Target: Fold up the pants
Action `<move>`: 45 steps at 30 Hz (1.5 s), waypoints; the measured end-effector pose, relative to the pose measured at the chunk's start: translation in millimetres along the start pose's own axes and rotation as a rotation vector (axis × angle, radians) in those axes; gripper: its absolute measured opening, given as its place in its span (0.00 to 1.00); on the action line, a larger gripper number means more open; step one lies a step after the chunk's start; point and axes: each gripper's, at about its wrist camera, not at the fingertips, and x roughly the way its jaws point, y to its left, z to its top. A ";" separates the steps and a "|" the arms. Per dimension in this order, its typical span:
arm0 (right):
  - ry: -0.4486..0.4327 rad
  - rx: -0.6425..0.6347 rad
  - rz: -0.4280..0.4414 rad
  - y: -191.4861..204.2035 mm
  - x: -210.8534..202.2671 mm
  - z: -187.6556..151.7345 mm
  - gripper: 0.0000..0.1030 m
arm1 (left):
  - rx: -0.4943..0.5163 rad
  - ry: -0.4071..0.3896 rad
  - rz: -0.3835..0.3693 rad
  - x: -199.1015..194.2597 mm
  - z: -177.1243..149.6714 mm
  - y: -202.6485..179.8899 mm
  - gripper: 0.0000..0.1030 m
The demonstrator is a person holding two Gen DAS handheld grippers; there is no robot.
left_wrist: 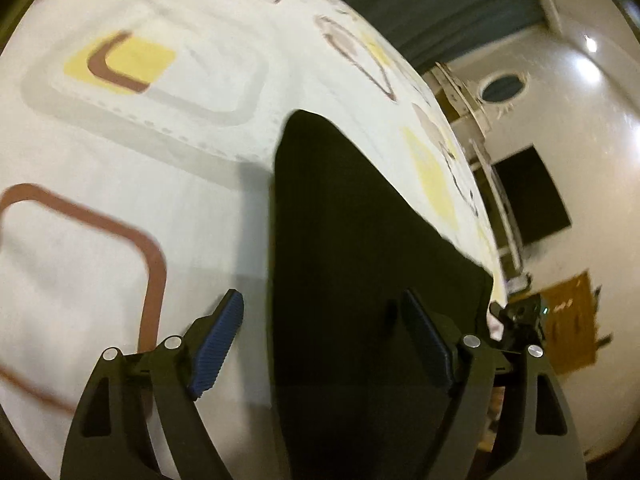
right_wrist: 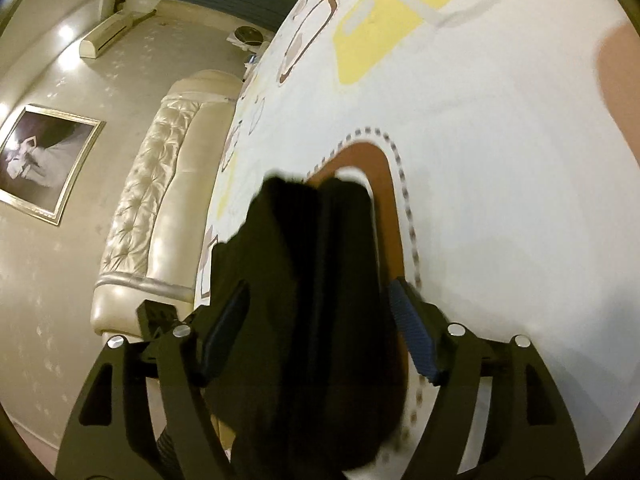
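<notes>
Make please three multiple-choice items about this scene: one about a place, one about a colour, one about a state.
1. Where do the pants lie?
A. on a patterned bedsheet
B. on a chair
C. on the floor

2. What colour are the pants?
A. white
B. black
C. red

3. How is the left gripper?
A. shut on the pants
B. out of view
C. open

Key: 1 A, the printed sheet surrounds the cloth; 2 B, the fabric is uniformly dark; 3 C, its blue pads stand wide apart, gripping nothing.
</notes>
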 end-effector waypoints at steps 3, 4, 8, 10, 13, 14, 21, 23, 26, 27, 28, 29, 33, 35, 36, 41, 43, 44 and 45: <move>0.009 -0.002 0.006 1.8 12.7 18.2 0.78 | -0.017 0.002 -0.031 12.2 16.9 2.0 0.77; 0.019 0.002 0.012 2.0 18.4 23.4 0.79 | -0.011 0.009 -0.035 15.5 21.1 1.3 0.77; 0.075 -0.062 -0.023 13.2 38.6 27.5 0.66 | 0.014 0.031 -0.001 24.1 29.1 -1.3 0.54; 0.093 -0.085 -0.058 14.5 46.0 24.8 0.47 | 0.072 0.050 0.038 29.0 25.5 -7.6 0.36; 0.065 -0.094 -0.043 16.4 41.1 22.7 0.38 | 0.130 0.022 0.070 27.3 21.7 -19.0 0.25; 0.056 -0.105 -0.043 18.6 39.7 22.1 0.36 | 0.139 0.016 0.081 26.4 21.8 -21.8 0.24; -0.005 -0.147 -0.003 32.6 37.6 36.4 0.32 | 0.227 -0.042 0.183 25.9 44.2 -43.6 0.20; -0.016 -0.149 0.003 35.1 43.8 45.8 0.32 | 0.252 -0.060 0.214 26.2 57.7 -49.0 0.20; -0.025 -0.140 0.014 39.0 58.0 60.6 0.32 | 0.281 -0.078 0.260 25.1 73.4 -49.2 0.20; -0.023 -0.138 0.015 38.6 61.6 64.7 0.32 | 0.286 -0.083 0.277 27.0 80.0 -48.2 0.20; -0.018 -0.130 0.010 37.9 69.0 70.0 0.32 | 0.282 -0.082 0.292 30.1 85.8 -45.4 0.20; -0.014 -0.124 0.004 36.2 71.9 72.0 0.32 | 0.274 -0.078 0.300 32.6 88.3 -42.0 0.20; 0.002 -0.064 -0.017 18.3 84.3 75.8 0.32 | 0.224 -0.043 0.328 47.1 92.1 -22.2 0.22; -0.002 -0.041 0.004 11.4 84.4 73.9 0.32 | 0.220 -0.050 0.329 47.1 89.5 -20.6 0.24; -0.005 -0.039 0.008 10.7 84.7 73.5 0.32 | 0.224 -0.053 0.336 48.0 88.9 -21.2 0.24; -0.013 -0.028 0.021 5.0 82.8 71.4 0.32 | 0.229 -0.049 0.346 48.8 87.8 -20.1 0.27; -0.014 -0.025 0.023 4.5 82.8 71.5 0.32 | 0.230 -0.047 0.350 50.3 88.5 -19.6 0.28; -0.014 -0.025 0.022 5.2 83.6 71.5 0.32 | 0.229 -0.046 0.351 50.6 88.7 -19.4 0.29; -0.013 -0.024 0.023 4.8 83.5 71.6 0.32 | 0.229 -0.045 0.353 50.6 88.9 -19.5 0.29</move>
